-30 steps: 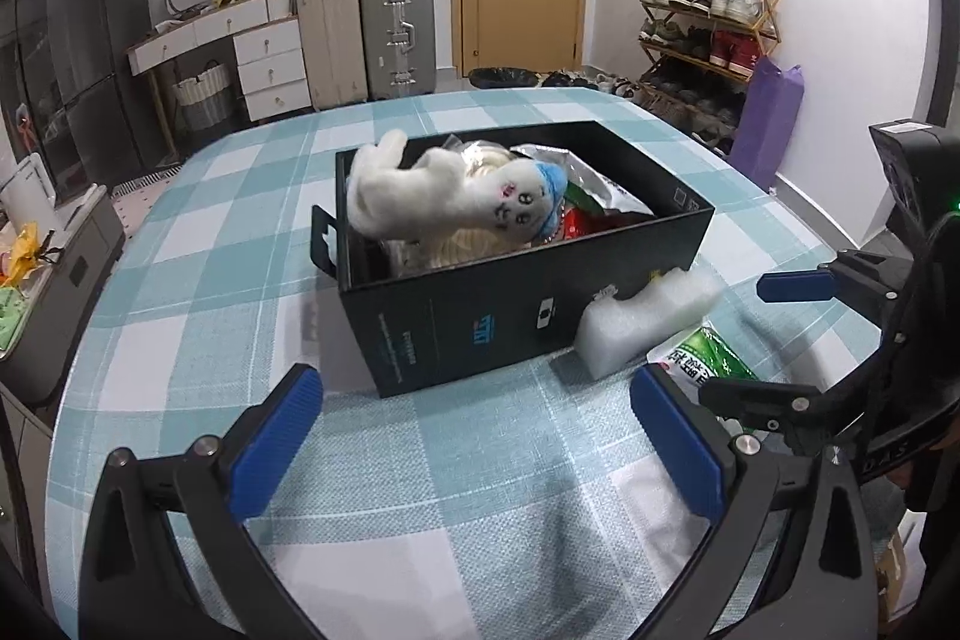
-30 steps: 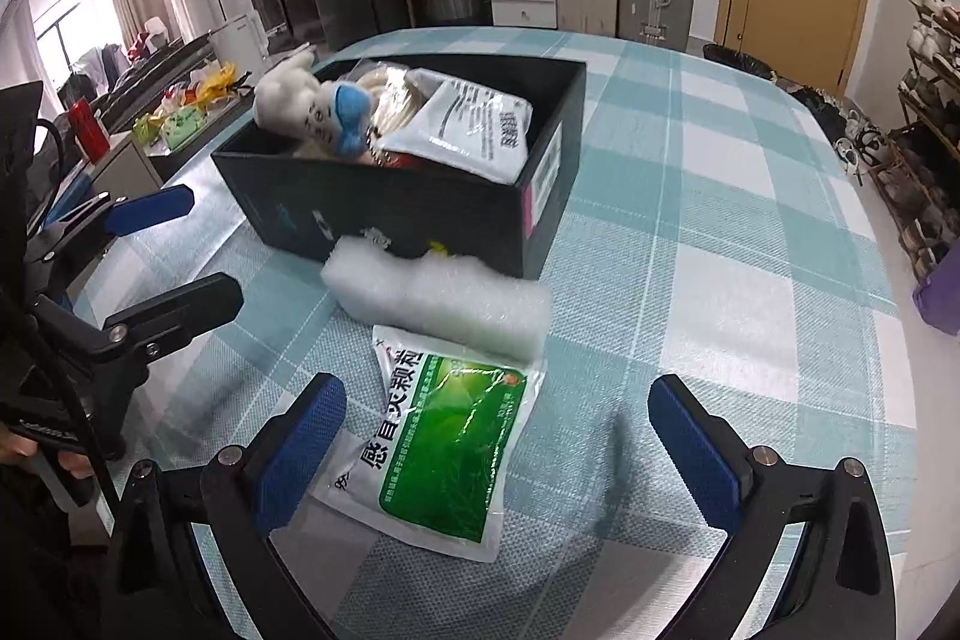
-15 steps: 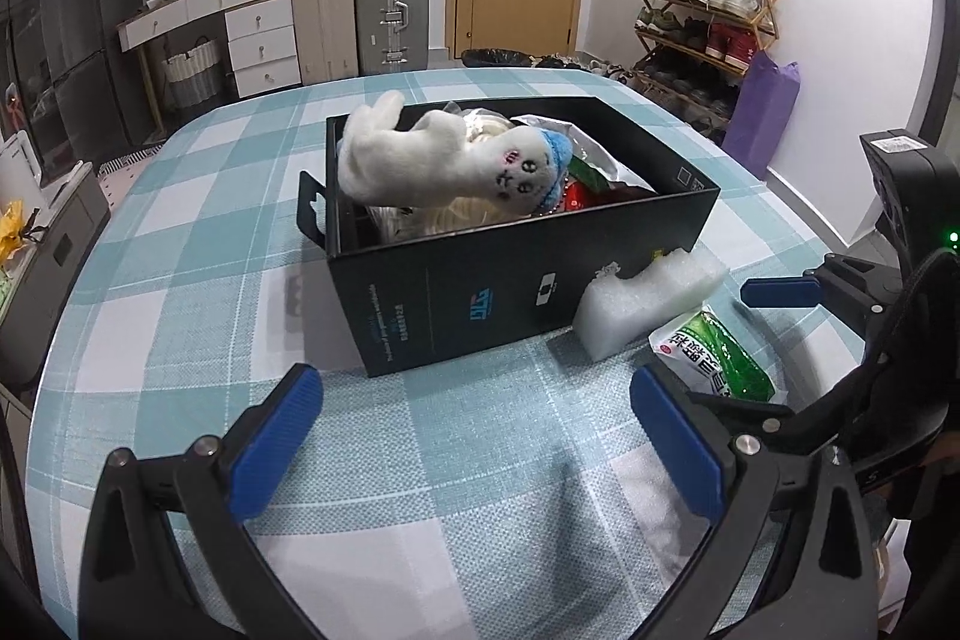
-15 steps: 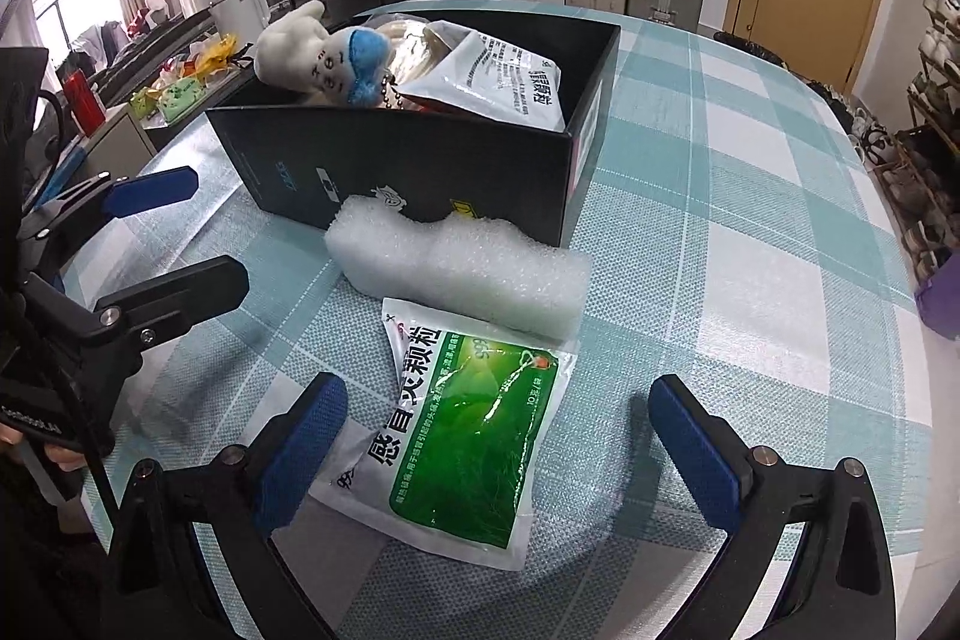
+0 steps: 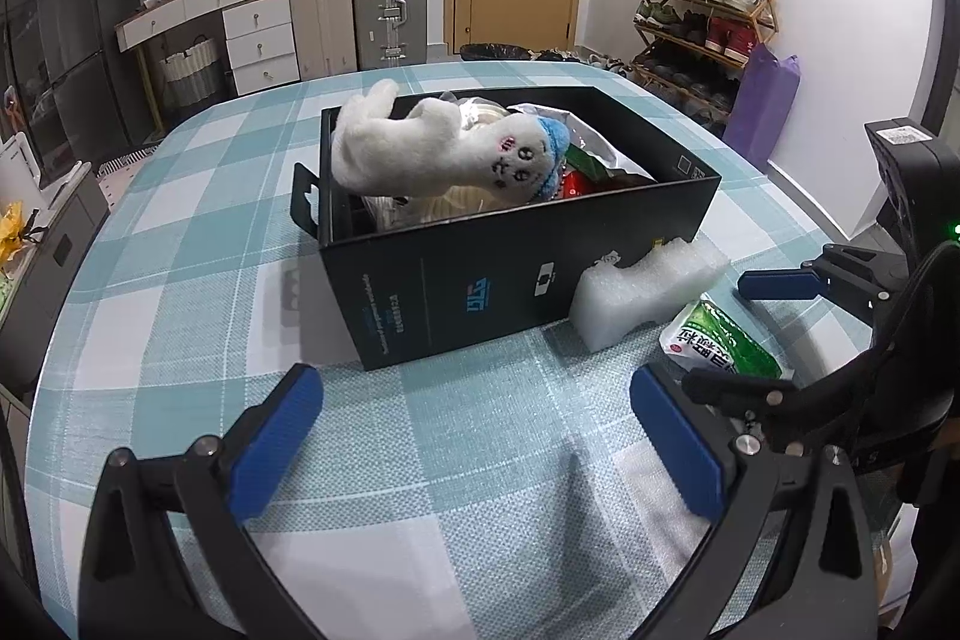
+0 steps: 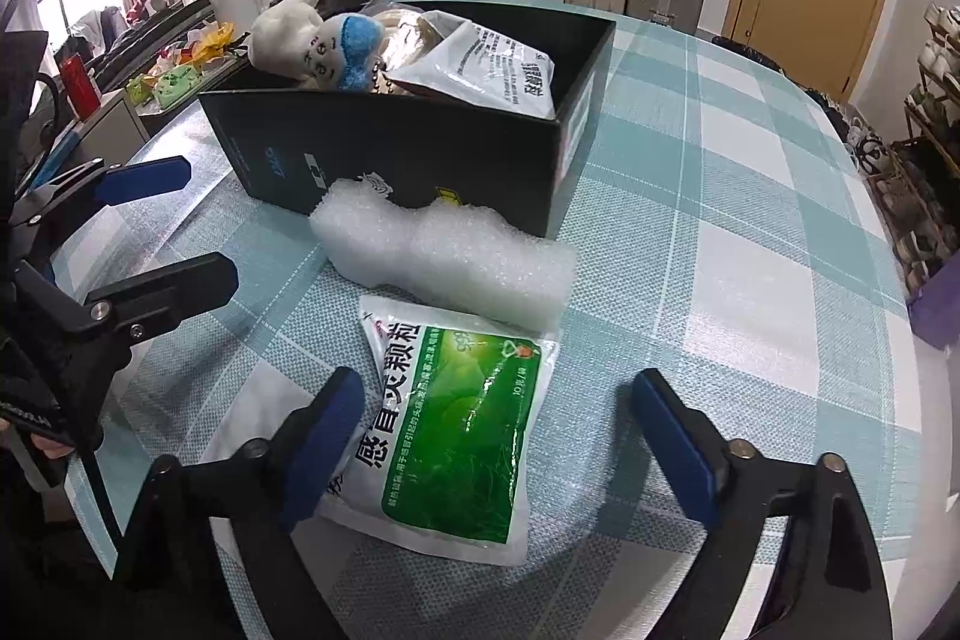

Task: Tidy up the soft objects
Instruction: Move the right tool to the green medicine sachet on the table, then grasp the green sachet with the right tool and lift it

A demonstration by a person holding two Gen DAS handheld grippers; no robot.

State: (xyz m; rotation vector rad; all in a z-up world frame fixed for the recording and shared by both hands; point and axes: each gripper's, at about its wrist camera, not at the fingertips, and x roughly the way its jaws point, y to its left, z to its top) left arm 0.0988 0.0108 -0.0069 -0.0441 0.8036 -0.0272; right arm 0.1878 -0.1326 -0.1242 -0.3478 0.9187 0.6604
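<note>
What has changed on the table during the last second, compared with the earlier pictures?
The right gripper moved closer to the green medicine sachet, its open fingers now flanking it. Nothing was grasped or released. The white foam block, black cardboard box and white plush toy stayed put; the left gripper remains open.

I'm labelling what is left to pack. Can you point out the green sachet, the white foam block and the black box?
green sachet (image 6: 462, 424), right wrist view, on its green printed face.
white foam block (image 6: 456, 256), right wrist view, on its top surface.
black box (image 5: 480, 280), left wrist view, on its near side wall.
</note>
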